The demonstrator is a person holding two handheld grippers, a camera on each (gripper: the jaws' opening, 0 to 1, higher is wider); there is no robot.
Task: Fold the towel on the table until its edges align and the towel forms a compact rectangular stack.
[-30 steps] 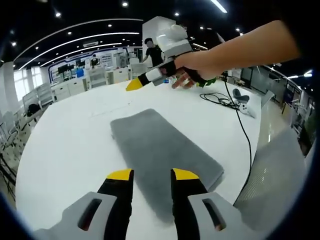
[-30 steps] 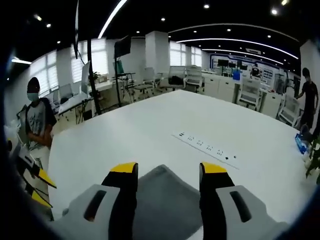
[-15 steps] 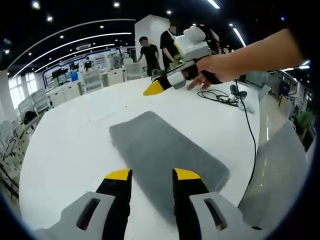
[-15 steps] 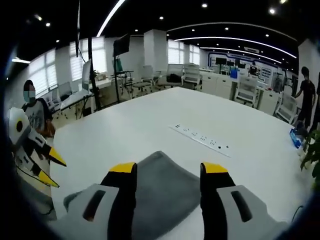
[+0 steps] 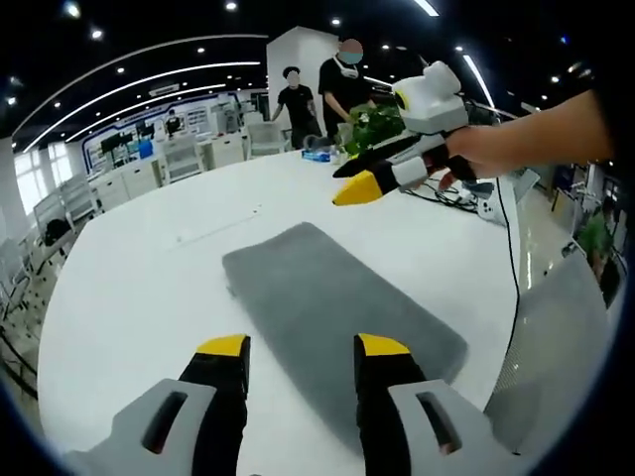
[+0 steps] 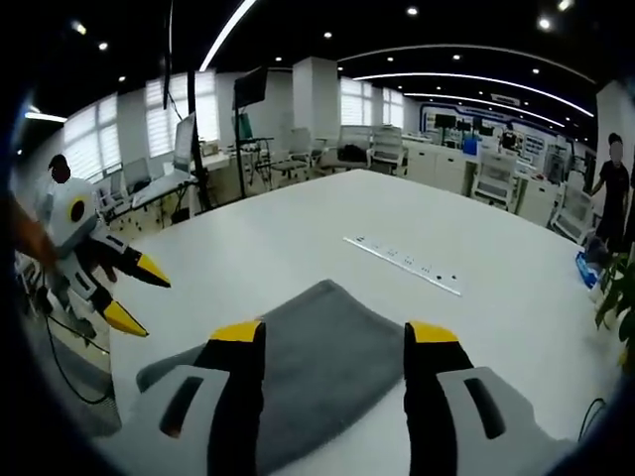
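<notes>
A grey towel lies flat on the white table as a long rectangle. My left gripper hovers open over its near end, with nothing between its yellow-tipped jaws. My right gripper hangs in the air beyond the towel's far right side, held by a hand, with its jaws apart. In the right gripper view the towel lies under my open right gripper, and the left gripper shows open at the left edge.
A white power strip lies on the table past the towel. A black cable and a white controller sit near the table's edge, beside a grey mesh chair. A plant and two people stand at the far side.
The right gripper has swung to the right and away from above the towel's far end. More of the towel now shows in both views. The towel itself has not moved.
</notes>
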